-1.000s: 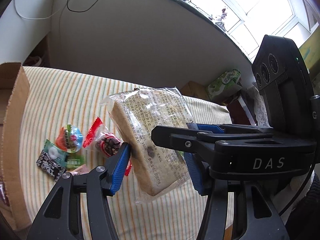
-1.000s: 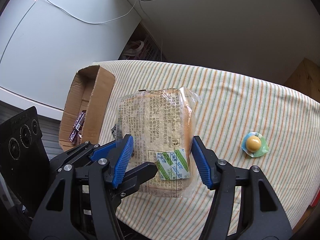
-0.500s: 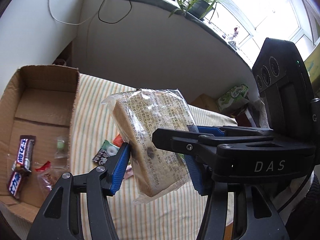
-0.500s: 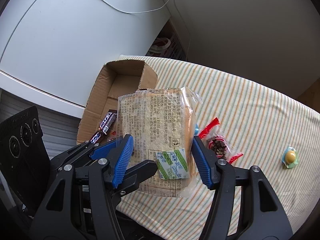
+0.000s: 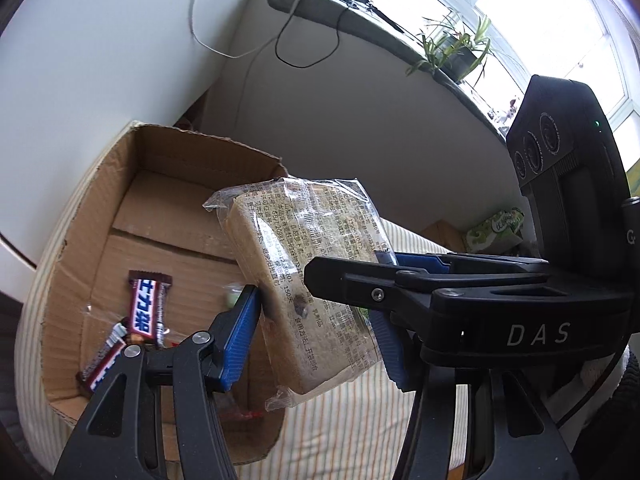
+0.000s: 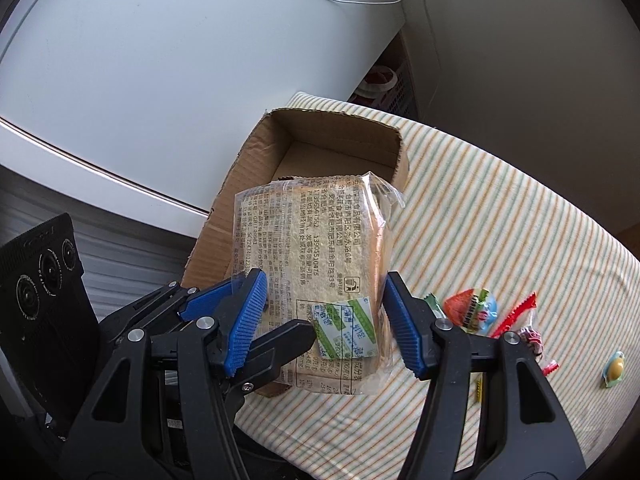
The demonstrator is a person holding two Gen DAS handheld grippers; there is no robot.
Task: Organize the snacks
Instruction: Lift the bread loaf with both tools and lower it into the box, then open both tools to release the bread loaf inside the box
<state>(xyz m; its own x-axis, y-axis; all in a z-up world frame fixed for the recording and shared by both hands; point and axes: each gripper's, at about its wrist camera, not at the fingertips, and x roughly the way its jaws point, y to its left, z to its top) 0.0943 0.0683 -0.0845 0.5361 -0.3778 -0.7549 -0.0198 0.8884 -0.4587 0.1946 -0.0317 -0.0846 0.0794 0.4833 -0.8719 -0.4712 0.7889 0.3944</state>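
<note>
A clear-wrapped bread pack (image 5: 308, 276) hangs in the air, held between both grippers. My left gripper (image 5: 314, 340) is shut on the bread pack across its width. My right gripper (image 6: 324, 324) is shut on the same pack (image 6: 316, 268) from the other side. The pack is above the near right edge of an open cardboard box (image 5: 160, 184), also in the right wrist view (image 6: 320, 136). Inside the box lie chocolate bars (image 5: 146, 312) and a few small wrapped snacks.
The box stands on a striped tablecloth (image 6: 500, 208). Loose candies (image 6: 472, 312), a red-wrapped candy (image 6: 524, 328) and a small yellow jelly cup (image 6: 614, 368) lie on the cloth to the right. A white appliance (image 6: 160, 60) stands behind the box. A wall and window sill with plants (image 5: 452, 52) are beyond.
Both grippers have carried the bread pack leftwards across the table, from above the loose candies to above the box. The grips have not changed.
</note>
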